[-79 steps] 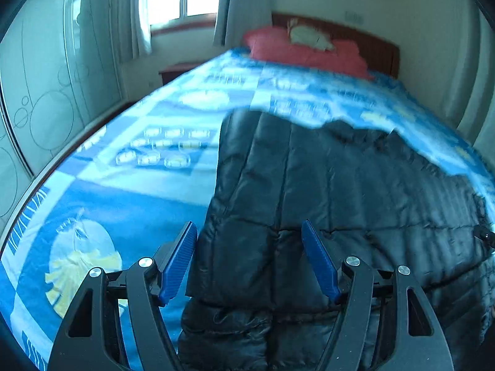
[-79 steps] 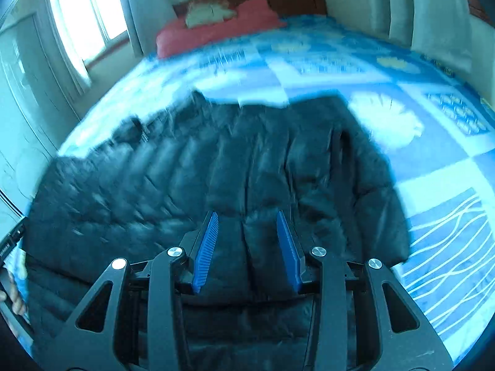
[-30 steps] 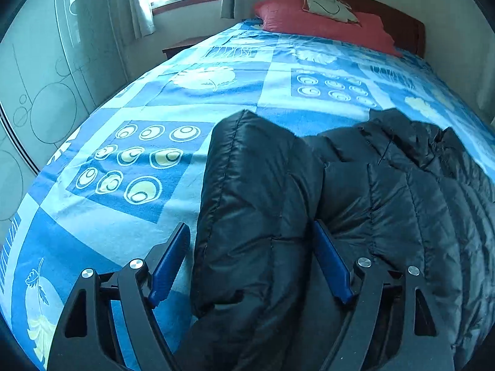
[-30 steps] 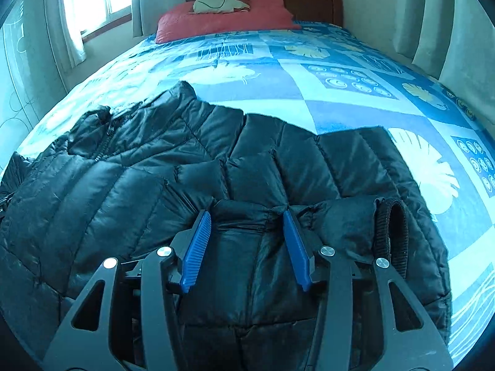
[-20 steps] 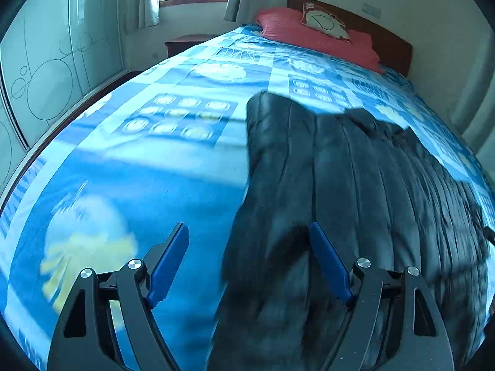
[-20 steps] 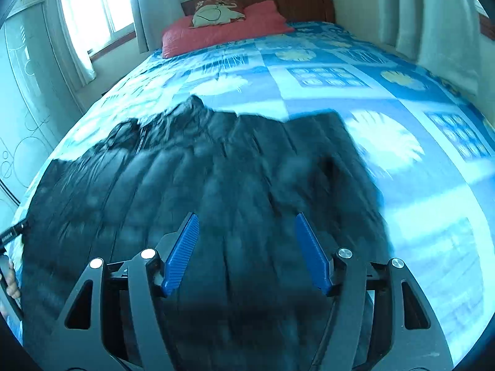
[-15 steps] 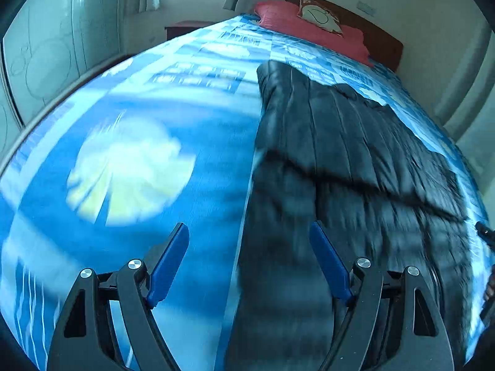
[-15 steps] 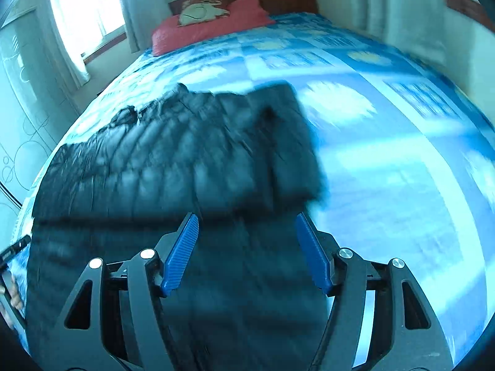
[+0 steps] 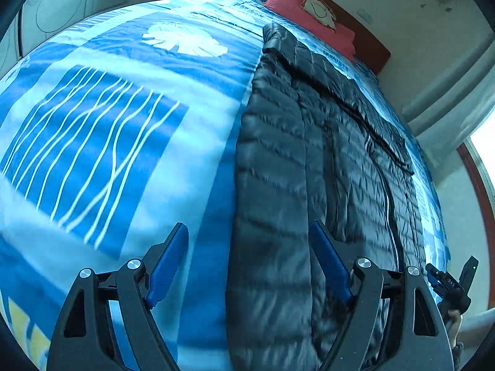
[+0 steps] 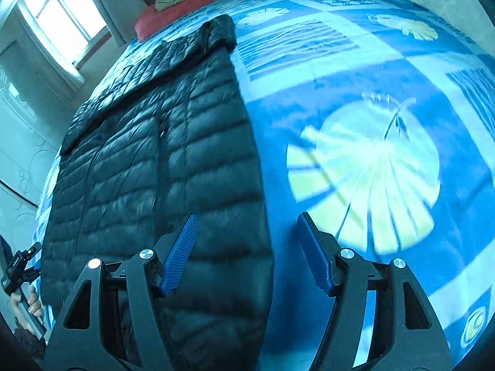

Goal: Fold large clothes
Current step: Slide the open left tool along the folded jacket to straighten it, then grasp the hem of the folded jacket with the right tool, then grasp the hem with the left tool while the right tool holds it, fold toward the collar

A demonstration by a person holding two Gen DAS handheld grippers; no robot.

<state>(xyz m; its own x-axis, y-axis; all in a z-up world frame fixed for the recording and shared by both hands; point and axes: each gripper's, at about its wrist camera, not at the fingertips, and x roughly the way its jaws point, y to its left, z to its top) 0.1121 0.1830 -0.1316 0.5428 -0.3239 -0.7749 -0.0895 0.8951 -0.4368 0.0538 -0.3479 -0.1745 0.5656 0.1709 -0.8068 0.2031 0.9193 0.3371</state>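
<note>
A black quilted puffer jacket lies lengthwise along the middle of a bed — shiny, ribbed with stitched rows, its sleeves folded in. The blanket beneath is soft blue with pale leaf and line prints. The left gripper and right gripper each hover over a long side edge of the jacket, blue ridged fingers spread wide, holding nothing — the right one's jaws have just been opening.

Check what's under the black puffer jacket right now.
The black puffer jacket lies flat on the blue patterned bedspread. Bedspread shows on both sides; whatever lies directly beneath the jacket is covered.
</note>
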